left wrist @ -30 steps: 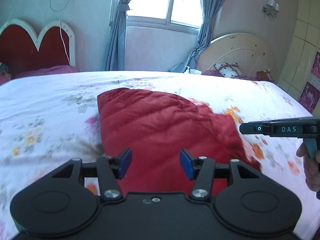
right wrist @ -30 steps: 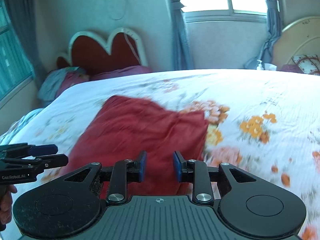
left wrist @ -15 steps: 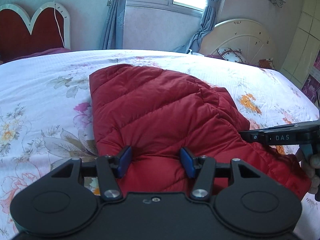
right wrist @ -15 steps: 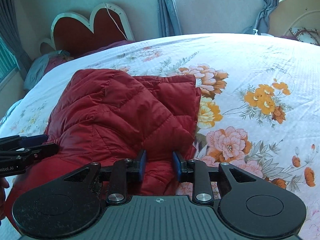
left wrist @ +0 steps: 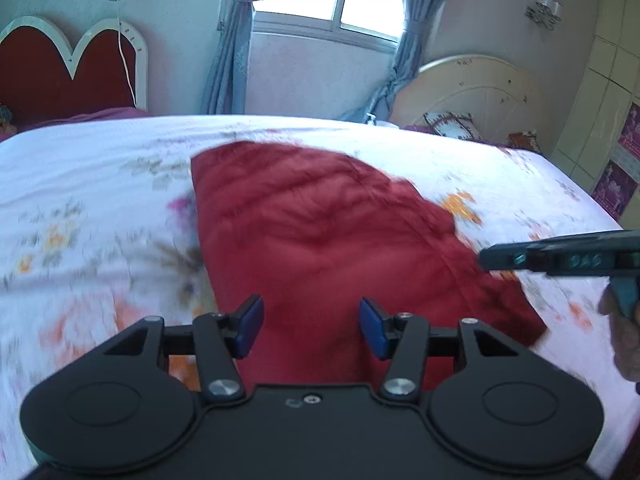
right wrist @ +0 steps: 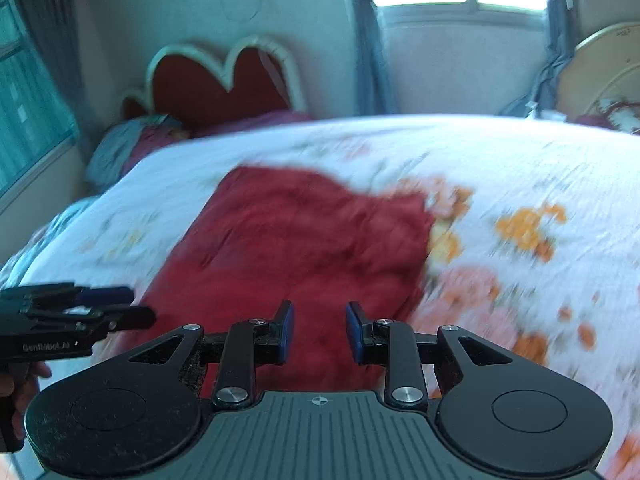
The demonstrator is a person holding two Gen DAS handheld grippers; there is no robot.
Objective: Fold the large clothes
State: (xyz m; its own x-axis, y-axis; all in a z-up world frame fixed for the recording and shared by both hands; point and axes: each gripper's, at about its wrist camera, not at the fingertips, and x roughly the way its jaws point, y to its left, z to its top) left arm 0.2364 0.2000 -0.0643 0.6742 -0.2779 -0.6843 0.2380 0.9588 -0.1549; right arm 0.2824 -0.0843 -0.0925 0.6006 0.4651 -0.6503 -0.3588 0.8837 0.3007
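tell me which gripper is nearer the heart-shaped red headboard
Left. The left gripper is over the red jacket on the side toward the headboard; the right gripper is at the jacket's far side from it. Both open.

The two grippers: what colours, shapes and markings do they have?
The left gripper and the right gripper have black bodies with round side discs, silver screws and blue pads. White side lettering: "GenRobot.AI" on the left, "DAS" on the right.
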